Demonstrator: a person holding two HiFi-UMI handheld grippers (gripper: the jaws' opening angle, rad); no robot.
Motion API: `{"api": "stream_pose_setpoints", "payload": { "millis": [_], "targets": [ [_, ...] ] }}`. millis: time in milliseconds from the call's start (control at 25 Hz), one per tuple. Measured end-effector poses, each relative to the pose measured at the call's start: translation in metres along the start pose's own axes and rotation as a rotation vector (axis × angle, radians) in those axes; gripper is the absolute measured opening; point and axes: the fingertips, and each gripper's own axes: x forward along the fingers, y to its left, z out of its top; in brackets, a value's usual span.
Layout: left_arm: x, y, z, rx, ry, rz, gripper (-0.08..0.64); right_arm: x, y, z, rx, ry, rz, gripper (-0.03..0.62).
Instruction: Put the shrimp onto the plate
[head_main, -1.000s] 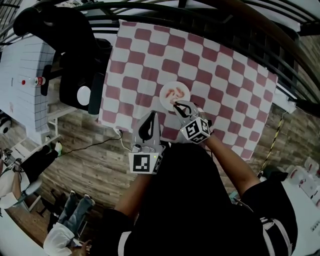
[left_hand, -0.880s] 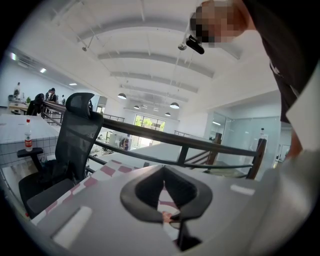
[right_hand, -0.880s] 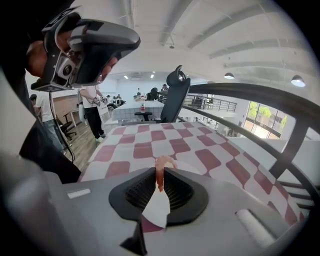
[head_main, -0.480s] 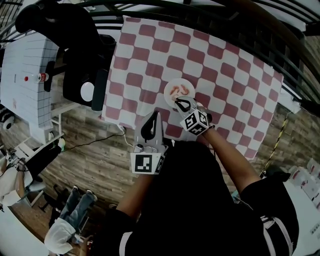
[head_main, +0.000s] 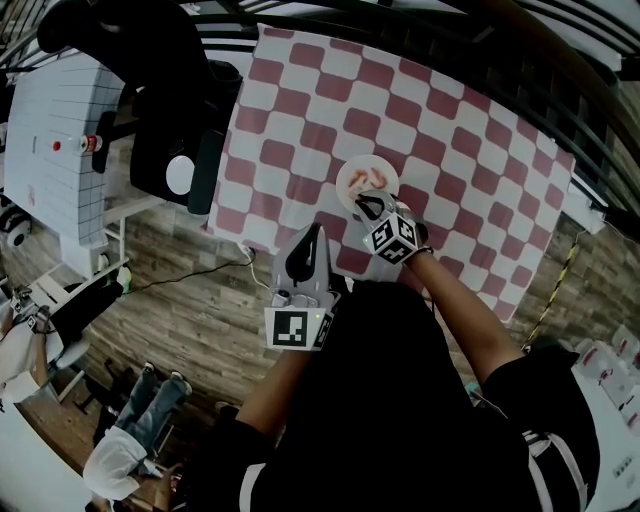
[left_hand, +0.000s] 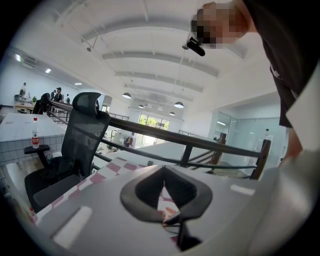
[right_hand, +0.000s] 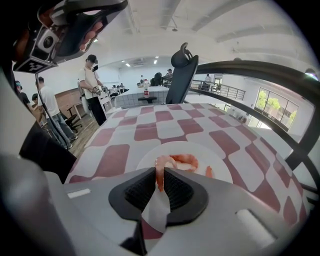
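Right gripper (head_main: 368, 203) barely shifted, clamping shrimp (right_hand: 159, 169) over plate (head_main: 348, 184), left gripper (head_main: 313, 234) seemingly closed, held back.

Red-and-white checked cloth (head_main: 450, 150) over the bench before me, black office chair (head_main: 165, 120) at its left edge, red-labelled bottle (head_main: 92, 143) on a white gridded table (head_main: 50, 110), wood-plank floor (head_main: 190, 300), dark railing (left_hand: 226, 147) beyond.

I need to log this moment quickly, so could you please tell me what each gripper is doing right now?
Left gripper: closed, holding nothing.
Right gripper: closed on a shrimp, by the plate.
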Motion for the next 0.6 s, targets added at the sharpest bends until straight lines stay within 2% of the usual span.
{"api": "stream_pose_setpoints", "payload": {
  "millis": [600],
  "targets": [
    [0.0038, 0.0024, -0.0039, -0.016, 0.009, 0.010, 0.009, 0.0054, -0.0003, 0.0007, 0.001, 0.039, 0.035, 0.052]
  ]
}}
